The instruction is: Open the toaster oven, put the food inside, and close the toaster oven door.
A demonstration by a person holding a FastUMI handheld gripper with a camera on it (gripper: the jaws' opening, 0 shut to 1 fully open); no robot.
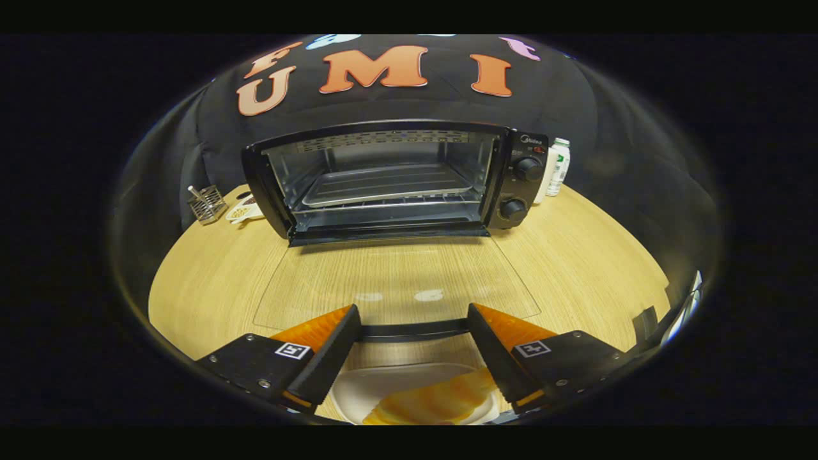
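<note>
The oven point(383, 182) sits at the tabletop's point(575, 268) far edge with its glass door point(396, 281) dropped flat toward the tool point(412, 348), so the one tray point(386, 185) inside is ready to load. The tool's fingers stand wide, gripping nothing, above one plate point(383, 386) at the near edge carrying what looks like a single piece of food point(434, 402). Two knobs point(528, 169) face front.

A small pale brand mark is showing on the toaster oven point(396, 182) control panel, right of frame centre above the two knobs, too small for reading. The bottle point(558, 166) label beside it is showing green print, also illegible.
</note>
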